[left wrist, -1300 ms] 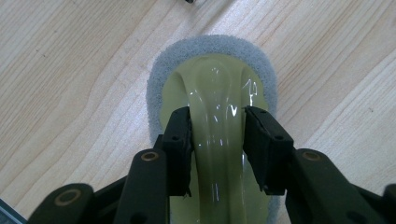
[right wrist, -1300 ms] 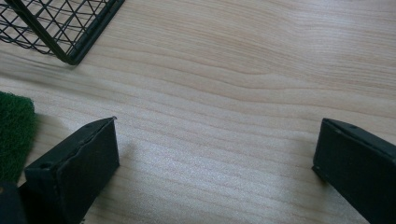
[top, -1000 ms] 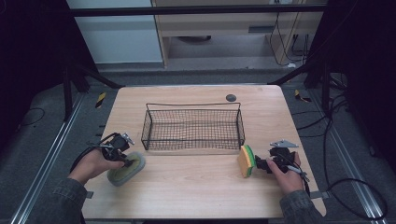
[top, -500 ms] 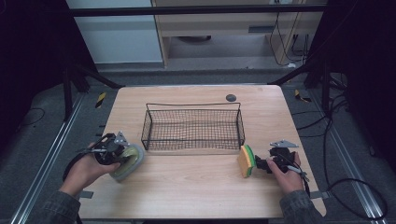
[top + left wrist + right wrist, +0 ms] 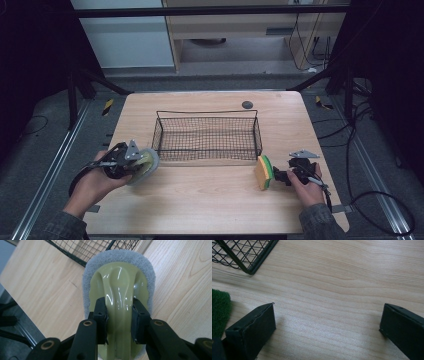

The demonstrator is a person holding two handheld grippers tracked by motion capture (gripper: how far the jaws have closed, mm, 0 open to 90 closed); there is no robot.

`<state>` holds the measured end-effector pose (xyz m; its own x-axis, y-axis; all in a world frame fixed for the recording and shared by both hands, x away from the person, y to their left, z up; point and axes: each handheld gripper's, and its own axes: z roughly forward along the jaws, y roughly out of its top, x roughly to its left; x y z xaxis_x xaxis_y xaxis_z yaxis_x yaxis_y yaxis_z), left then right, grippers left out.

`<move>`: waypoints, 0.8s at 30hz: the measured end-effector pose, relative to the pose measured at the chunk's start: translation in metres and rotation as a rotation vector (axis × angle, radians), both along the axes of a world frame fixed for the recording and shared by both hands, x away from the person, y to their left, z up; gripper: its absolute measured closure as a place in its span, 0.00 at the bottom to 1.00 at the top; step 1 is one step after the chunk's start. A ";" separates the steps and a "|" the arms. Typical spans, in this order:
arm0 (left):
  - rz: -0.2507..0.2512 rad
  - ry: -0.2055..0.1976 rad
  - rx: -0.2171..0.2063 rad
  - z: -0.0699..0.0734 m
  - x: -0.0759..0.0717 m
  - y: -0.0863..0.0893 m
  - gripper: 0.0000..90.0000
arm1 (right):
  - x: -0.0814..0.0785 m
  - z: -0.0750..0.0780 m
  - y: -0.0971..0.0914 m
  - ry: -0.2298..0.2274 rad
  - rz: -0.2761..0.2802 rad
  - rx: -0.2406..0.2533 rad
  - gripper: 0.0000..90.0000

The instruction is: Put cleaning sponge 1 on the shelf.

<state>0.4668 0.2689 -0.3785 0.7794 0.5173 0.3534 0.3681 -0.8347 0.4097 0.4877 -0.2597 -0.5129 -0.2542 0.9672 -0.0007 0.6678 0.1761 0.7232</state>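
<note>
High view: wooden table (image 5: 210,210) with a black wire basket (image 5: 207,136) standing at the middle, nothing visible inside it. Left gripper (image 5: 131,161) at the near-left, off the basket's left end, carrying a pale-green scrubber with a grey pad (image 5: 143,165), lifted and tilted, close to the basket's near-left corner but outside it. Right gripper (image 5: 281,175) at the near-right, resting low by the table edge; a yellow-and-green sponge (image 5: 263,172) stands on edge just beside its tips, to their left. Left gripper view: jaws clenched on the scrubber's glossy handle ridge, one pad on either side, firm contact; grey pad rim faces away, basket mesh visible beyond at the far side. Right gripper view: jaws spread wide apart over bare wood, nothing between them; green face of the sponge sits at the left edge, outside the left jaw; a basket corner shows at the far left. Judgement: work looks to be loading the basket. Scrubber picked up, not yet dropped in; sponge untouched on the table. Both placements remain.
</note>
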 end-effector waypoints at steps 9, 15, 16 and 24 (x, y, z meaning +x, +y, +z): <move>-0.046 -0.073 -0.004 0.020 -0.002 -0.004 0.78 | 0.001 0.000 0.000 0.000 0.008 0.000 0.00; -0.047 -0.102 0.001 0.035 0.004 -0.005 0.78 | 0.000 0.000 0.000 0.000 0.008 0.000 0.00; -0.045 -0.109 0.002 0.039 0.006 -0.005 0.78 | 0.000 0.000 0.000 0.000 0.008 0.000 0.00; -0.072 -0.123 0.027 0.047 0.011 -0.016 0.78 | 0.000 0.000 0.000 0.000 0.006 0.001 0.00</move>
<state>0.4778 0.2527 -0.3311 0.7638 0.4510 0.4618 0.2553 -0.8682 0.4255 0.4878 -0.2600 -0.5129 -0.2599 0.9656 0.0005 0.6667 0.1790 0.7235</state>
